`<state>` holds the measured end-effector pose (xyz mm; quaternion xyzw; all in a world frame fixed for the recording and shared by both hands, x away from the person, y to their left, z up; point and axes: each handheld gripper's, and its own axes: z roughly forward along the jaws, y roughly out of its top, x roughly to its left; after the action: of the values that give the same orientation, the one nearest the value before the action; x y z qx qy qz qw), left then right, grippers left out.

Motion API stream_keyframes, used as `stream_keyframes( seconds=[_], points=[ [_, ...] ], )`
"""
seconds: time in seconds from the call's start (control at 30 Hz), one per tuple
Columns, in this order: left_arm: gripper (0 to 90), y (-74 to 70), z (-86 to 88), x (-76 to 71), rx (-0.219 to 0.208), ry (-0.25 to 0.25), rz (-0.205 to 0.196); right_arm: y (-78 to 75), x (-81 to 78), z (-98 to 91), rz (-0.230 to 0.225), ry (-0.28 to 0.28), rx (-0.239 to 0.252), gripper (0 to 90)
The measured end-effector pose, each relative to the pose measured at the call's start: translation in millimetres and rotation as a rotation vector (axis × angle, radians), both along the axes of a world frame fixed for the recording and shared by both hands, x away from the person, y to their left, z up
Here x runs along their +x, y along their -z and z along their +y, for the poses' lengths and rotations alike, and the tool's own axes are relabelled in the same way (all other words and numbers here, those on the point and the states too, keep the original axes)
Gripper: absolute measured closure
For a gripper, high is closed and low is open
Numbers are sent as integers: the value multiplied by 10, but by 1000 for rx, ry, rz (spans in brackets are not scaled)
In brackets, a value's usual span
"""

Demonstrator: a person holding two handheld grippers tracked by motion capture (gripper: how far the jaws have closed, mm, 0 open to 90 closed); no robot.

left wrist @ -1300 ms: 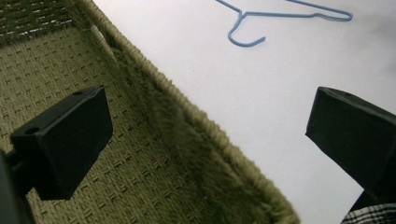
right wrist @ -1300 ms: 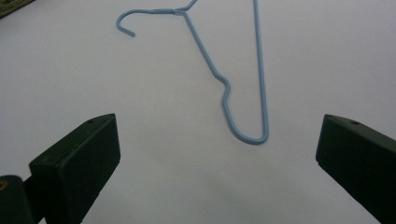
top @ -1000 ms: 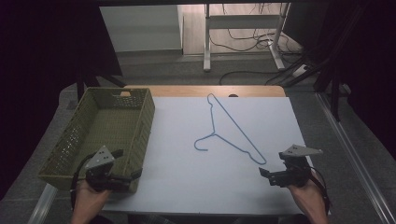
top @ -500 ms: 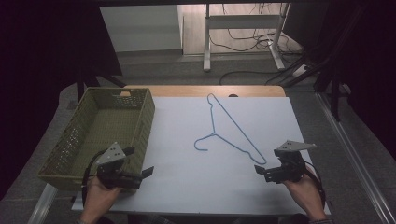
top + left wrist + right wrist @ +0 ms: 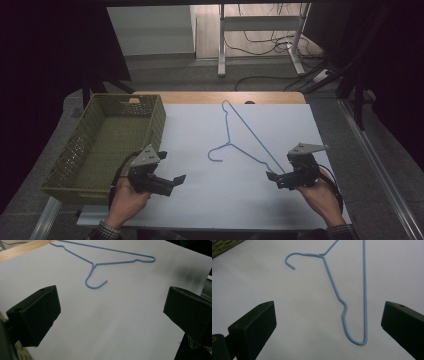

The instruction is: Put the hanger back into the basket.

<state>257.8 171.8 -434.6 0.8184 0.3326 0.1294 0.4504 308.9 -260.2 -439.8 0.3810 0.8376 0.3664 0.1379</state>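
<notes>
A blue wire hanger (image 5: pixel 229 144) lies flat on the white sheet (image 5: pixel 210 205), its hook toward the left. My left gripper (image 5: pixel 173 182) is held low over the sheet just right of the basket, jaws open, pointing toward the hanger. In the left gripper view its gripper (image 5: pixel 112 305) stands open and empty with the hanger (image 5: pixel 93 265) well ahead. My right gripper (image 5: pixel 272 176) is open at the hanger's near right corner. In the right gripper view the hanger (image 5: pixel 364 290) lies just ahead between the wide jaws of the right gripper (image 5: pixel 329 312), which touch nothing.
A green mesh basket (image 5: pixel 159 120) stands on the table's left side, its near corner beside my left hand. The wooden table edge (image 5: pixel 200 97) shows at the back. Behind it are desk legs (image 5: pixel 221 45) and floor cables (image 5: pixel 270 80).
My left gripper has moved right, away from the basket's corner and out over the white sheet. My right gripper has shifted slightly left and forward, toward the hanger's near corner. The hanger has not moved.
</notes>
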Motion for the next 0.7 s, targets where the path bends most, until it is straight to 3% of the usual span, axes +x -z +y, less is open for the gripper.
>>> stream_keyframes(
  seconds=[0.2, 0.33, 0.5, 0.7],
  points=[
    [5, 4, -151, 109, 10, 15, 1, -15, 82, 76, 1, -6, -13, 0],
    [4, 37, -263, 202, 41, 14, 1, -40, 142, 114, 2, -11, -8, 0],
    [4, 125, -404, 373, 51, 17, 12, -63, 224, 190, -1, -24, -21, 0],
    [4, 240, -457, 515, 44, 14, 21, -44, 367, 341, 3, -46, -53, 0]
  ],
)
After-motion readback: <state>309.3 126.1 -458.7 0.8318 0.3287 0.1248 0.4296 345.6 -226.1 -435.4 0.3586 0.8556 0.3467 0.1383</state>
